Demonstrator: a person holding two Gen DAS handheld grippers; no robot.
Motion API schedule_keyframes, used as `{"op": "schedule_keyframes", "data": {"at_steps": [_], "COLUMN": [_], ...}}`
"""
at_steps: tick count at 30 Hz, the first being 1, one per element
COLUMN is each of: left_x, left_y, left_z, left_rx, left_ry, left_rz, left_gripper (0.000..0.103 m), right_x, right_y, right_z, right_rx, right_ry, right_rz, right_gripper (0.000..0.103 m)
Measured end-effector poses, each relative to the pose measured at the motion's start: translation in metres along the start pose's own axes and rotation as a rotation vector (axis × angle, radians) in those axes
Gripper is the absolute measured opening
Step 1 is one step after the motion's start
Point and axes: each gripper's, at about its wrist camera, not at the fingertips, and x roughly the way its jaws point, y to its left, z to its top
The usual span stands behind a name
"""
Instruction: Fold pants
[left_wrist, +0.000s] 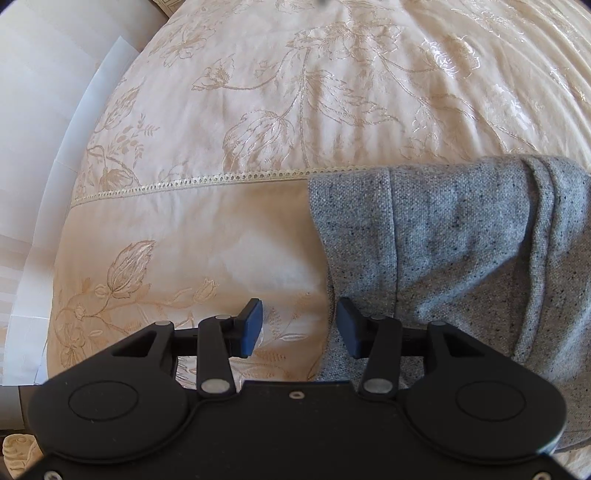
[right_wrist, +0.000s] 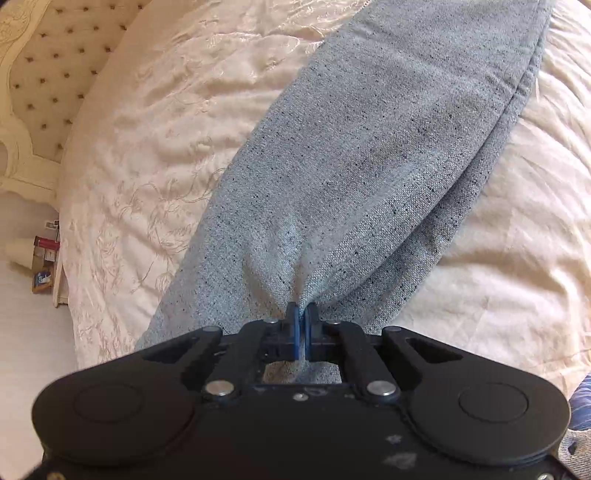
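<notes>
- Grey speckled pants (right_wrist: 369, 155) lie on a bed under a cream embroidered bedspread (left_wrist: 258, 92); in the right wrist view they run as one long band from the gripper up to the far top edge of the frame.
- Right gripper (right_wrist: 302, 328): jaws drawn together to a thin slit, with a pinch of the pants cloth caught between them. Fabric puckers into radiating creases just above the fingertips.
- A second layer of the pants shows along the right edge of the band, its seam running parallel to the top layer.
- Left gripper (left_wrist: 300, 326): jaws held wide apart, nothing between them. It sits low over the bedspread at the left edge of the pants; the right finger (left_wrist: 349, 325) is over the grey cloth, the left finger (left_wrist: 251, 325) over bare bedspread. Whether either touches, I cannot tell.
- In the left wrist view the pants end in a folded, rounded edge (left_wrist: 443, 170) near a lace trim line (left_wrist: 184, 184) across the bedspread.
- Tufted cream headboard (right_wrist: 48, 74) at far left of the right view; small boxes and a paper cup (right_wrist: 18, 253) sit low beside the bed.
</notes>
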Motion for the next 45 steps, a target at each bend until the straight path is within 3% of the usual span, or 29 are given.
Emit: {"op": "schedule_keyframes", "data": {"at_steps": [5, 8, 10, 15, 18, 23, 27, 30, 33, 36, 39, 45], "left_x": [0.005, -0.003, -0.021, -0.082, -0.102, -0.089, -0.058, -0.045, -0.046, -0.044, -0.044, -0.039], "left_y": [0.001, -0.001, 0.0, -0.023, -0.062, -0.135, -0.174, -0.182, -0.185, -0.186, -0.188, -0.195], "left_z": [0.004, 0.005, 0.005, 0.007, 0.017, 0.021, -0.005, -0.021, -0.024, -0.021, -0.021, -0.01], "left_rx": [-0.006, -0.006, -0.027, -0.064, -0.043, -0.014, 0.024, -0.006, -0.045, -0.091, -0.123, -0.117], "left_ry": [0.007, 0.01, -0.003, -0.094, -0.134, -0.027, 0.094, 0.077, 0.076, 0.095, 0.105, 0.116], "left_rz": [0.008, 0.025, 0.032, -0.014, -0.113, -0.256, -0.198, -0.159, -0.13, -0.116, -0.109, -0.084], "left_gripper": [0.056, 0.055, 0.053, 0.053, 0.055, 0.056, 0.057, 0.058, 0.058, 0.058, 0.058, 0.058], "right_x": [0.027, 0.033, 0.023, -0.014, -0.015, 0.022, 0.06, 0.096, 0.134, 0.137, 0.105, 0.092], "right_y": [-0.013, -0.006, 0.004, 0.025, 0.046, 0.082, 0.112, 0.126, 0.124, 0.113, 0.103, 0.082], "right_z": [-0.006, 0.002, 0.007, 0.021, 0.039, 0.096, 0.145, 0.173, 0.191, 0.194, 0.182, 0.144], "right_rx": [-0.01, -0.045, -0.096, -0.293, -0.476, -0.683, -0.826, -0.904, -0.909, -0.903, -1.006, -1.172], "right_ry": [0.076, 0.113, 0.121, 0.052, 0.018, 0.073, 0.113, 0.21, 0.425, 0.611, 0.638, 0.737], "right_rz": [-0.066, -0.084, -0.09, -0.056, -0.023, 0.044, 0.084, 0.093, 0.107, 0.168, 0.277, 0.294], "right_gripper": [0.006, 0.012, 0.024, 0.027, 0.03, 0.034, 0.035, 0.036, 0.036, 0.036, 0.036, 0.036]}}
